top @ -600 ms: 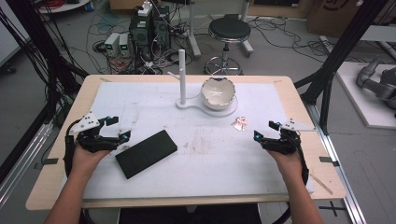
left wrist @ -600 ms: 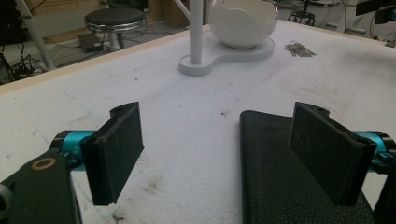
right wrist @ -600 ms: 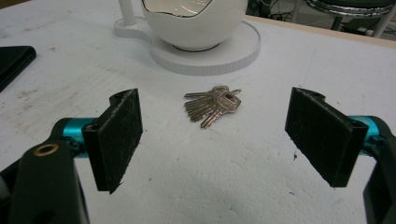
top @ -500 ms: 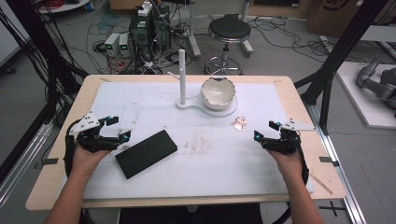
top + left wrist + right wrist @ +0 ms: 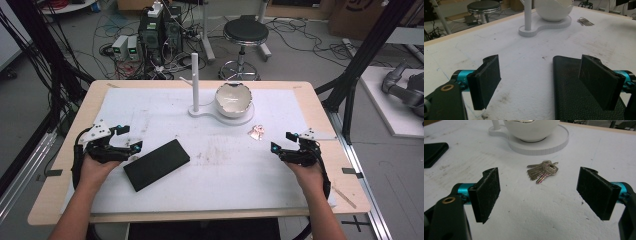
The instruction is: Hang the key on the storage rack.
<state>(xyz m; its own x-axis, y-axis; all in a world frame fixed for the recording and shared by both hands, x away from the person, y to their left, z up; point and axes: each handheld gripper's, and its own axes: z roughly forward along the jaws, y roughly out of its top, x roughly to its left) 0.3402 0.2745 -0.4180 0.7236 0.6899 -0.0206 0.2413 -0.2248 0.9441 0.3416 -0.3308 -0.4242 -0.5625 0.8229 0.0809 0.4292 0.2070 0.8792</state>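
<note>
The right gripper (image 5: 286, 142) rests on the white mat with its jaws spread wide and nothing between them, the bunch of keys (image 5: 543, 171) lying just ahead with bare mat between. The left gripper (image 5: 129, 138) is likewise wide apart and holds nothing, its right jaw over the near end of the black case (image 5: 574, 82). Beyond both stands the white bowl (image 5: 232, 98) on its stand (image 5: 200, 111) with an upright post (image 5: 195, 80), just past the keys.

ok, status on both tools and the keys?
Left tool open beside the black case. Right tool open, empty, facing the keys. Keys flat, untouched, path clear.
</note>
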